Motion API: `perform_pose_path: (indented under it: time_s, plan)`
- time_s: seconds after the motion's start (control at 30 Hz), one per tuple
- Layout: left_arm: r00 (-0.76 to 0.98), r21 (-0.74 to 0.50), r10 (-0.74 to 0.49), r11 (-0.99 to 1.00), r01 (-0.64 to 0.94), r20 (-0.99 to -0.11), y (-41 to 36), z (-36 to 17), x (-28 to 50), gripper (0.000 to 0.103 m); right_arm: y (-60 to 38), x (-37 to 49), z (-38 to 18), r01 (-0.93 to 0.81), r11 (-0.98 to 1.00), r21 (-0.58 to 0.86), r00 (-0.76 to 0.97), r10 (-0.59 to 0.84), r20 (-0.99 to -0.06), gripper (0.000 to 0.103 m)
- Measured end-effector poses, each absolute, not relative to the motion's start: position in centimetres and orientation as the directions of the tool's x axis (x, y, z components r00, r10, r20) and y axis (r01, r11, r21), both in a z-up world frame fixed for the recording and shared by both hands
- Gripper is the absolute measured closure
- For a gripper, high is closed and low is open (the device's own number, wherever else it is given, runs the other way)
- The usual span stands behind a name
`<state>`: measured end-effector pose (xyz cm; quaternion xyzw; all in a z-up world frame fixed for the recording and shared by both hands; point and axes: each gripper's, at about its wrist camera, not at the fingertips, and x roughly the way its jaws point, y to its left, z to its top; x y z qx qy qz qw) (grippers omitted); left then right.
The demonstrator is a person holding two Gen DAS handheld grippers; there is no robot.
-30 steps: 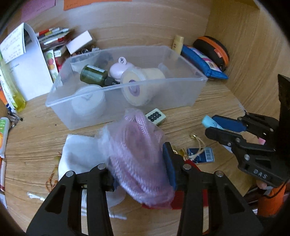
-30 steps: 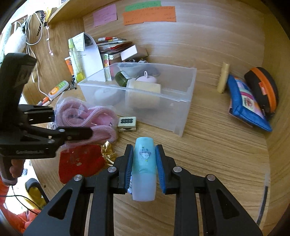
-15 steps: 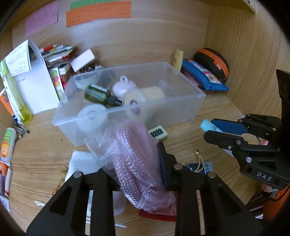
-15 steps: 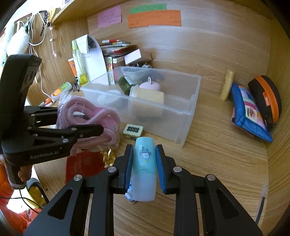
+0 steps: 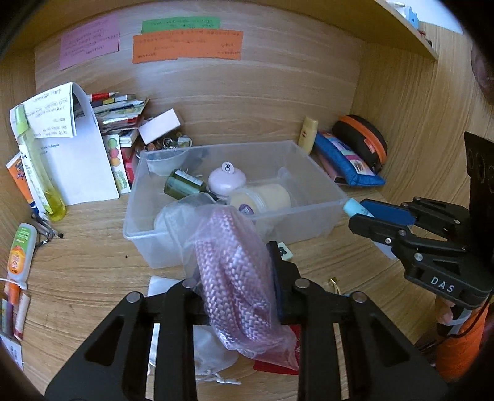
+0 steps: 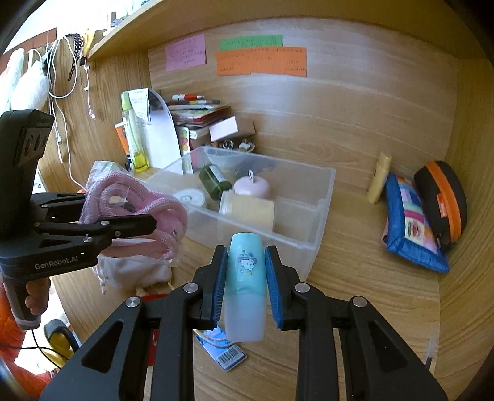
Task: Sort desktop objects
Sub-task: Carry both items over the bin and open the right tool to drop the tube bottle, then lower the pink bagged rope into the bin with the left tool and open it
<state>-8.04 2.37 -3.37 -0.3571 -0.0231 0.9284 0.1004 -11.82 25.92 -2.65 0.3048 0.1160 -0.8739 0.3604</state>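
The wooden desk (image 5: 92, 262) fills the lower half of both views, with its wooden back wall across the top carrying a pink note (image 5: 89, 41), a green note (image 5: 180, 24) and an orange note (image 5: 186, 44). A clear plastic bin (image 5: 311, 216) sits in the centre of the left wrist view; inside it lie a green jar (image 5: 183, 186), a pale pink round lidded container (image 5: 227, 182) and a cream cylinder (image 5: 262, 199). At the right edge of that view, against the side wall, rest a blue pouch (image 5: 345, 160) and a black case with orange trim (image 5: 362, 140), with a small yellow tube (image 5: 308, 132) standing just left of them. A curled white sheet of paper (image 5: 77, 160) leans at the upper left, beside a tall yellow-green bottle (image 5: 34, 172).

The left gripper (image 5: 234, 277), at the bottom centre of its own view, is clamped on a bag of pink rope (image 5: 237, 277), which is held off the desk in front of the bin's near wall. The right gripper (image 6: 245, 277), bottom centre of its view, is closed around a teal bottle (image 6: 245, 283) with a cartoon print, raised just before the bin's near corner. A small white tile (image 5: 285, 251) with dark dots lies on the desk by the bin, and a barcode tag (image 6: 227, 354) lies under the right gripper
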Motion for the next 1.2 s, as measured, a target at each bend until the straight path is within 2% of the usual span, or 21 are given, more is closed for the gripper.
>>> perform_pose_path:
  time_s: [0.53, 0.87, 1.2]
  plan:
    - [-0.808, -0.090, 0.199, -0.980, -0.179, -0.555, 0.4, 1.8, -7.5, 0.078, 24.5, -13.3, 0.2, 0.691, -0.723, 0.004, -0.592, -0.568, -0.572, 0.081]
    - [-0.813, -0.096, 0.183, -0.983, -0.156, -0.552, -1.6, 2.6, -9.7, 0.078, 23.3, -16.0, 1.3, 0.675, -0.738, 0.000, -0.607, -0.556, -0.568, 0.081]
    - [-0.793, -0.132, 0.220, -0.976, -0.176, -0.568, -1.9, 1.6, -13.2, 0.078, 21.8, -19.1, 1.3, 0.661, -0.750, 0.007, -0.607, -0.540, -0.582, 0.081]
